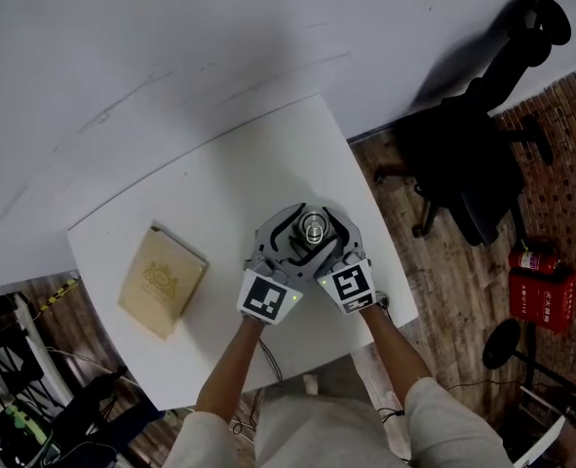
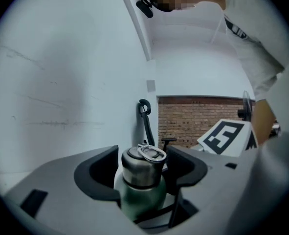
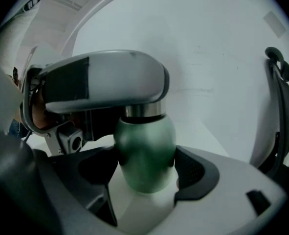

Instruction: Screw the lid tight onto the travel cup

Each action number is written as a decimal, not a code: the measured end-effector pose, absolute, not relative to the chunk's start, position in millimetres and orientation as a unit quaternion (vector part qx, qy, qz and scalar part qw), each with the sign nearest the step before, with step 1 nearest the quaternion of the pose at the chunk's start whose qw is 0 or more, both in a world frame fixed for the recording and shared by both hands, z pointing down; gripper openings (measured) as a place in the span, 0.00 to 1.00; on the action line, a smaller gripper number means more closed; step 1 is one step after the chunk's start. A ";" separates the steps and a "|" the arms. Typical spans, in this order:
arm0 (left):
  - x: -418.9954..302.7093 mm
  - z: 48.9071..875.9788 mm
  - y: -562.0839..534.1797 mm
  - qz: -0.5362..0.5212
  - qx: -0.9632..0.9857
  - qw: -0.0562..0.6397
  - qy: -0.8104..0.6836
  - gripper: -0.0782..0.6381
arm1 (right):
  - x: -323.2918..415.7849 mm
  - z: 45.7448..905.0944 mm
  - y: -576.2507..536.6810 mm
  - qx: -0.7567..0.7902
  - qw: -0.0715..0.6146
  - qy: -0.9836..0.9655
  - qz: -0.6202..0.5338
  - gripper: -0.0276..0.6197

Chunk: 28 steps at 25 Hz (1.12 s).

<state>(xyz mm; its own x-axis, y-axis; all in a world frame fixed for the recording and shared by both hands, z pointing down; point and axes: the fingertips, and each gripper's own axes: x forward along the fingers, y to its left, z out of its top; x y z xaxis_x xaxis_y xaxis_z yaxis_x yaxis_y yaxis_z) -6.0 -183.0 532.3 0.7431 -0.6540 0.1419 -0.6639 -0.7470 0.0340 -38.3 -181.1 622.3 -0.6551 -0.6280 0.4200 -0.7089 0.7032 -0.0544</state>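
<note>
The travel cup (image 1: 312,228) stands upright on the white table (image 1: 219,188), a green body with a steel lid and a flip ring on top. In the left gripper view the steel lid (image 2: 140,174) sits between the jaws of my left gripper (image 2: 142,166), with thin gaps at both pads, so that gripper is open around it. In the right gripper view my right gripper (image 3: 145,168) is shut on the green body (image 3: 145,151) lower down, with pads pressing both sides. The left gripper's jaw covers the lid from that side.
A tan flat box (image 1: 161,281) lies on the table's left part. The cup stands near the table's right edge. Beyond that edge on the wood floor are a black office chair (image 1: 473,154) and a red fire extinguisher (image 1: 539,286).
</note>
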 end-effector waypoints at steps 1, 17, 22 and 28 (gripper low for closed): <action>-5.4 532.6 -184.2 0.065 0.928 0.041 -0.365 0.51 | -38.5 621.7 -181.1 0.368 0.190 -0.904 0.105 0.59; -6.7 533.6 -187.5 0.071 0.914 0.059 -0.396 0.47 | -38.7 620.9 -180.8 0.367 0.190 -0.905 0.103 0.59; -4.9 530.1 -186.1 0.057 0.932 0.047 -0.356 0.47 | -38.7 620.8 -180.5 0.367 0.191 -0.905 0.102 0.59; -2.8 533.5 -181.0 0.077 0.959 0.042 -0.271 0.47 | -39.1 620.6 -180.0 0.367 0.191 -0.905 0.104 0.59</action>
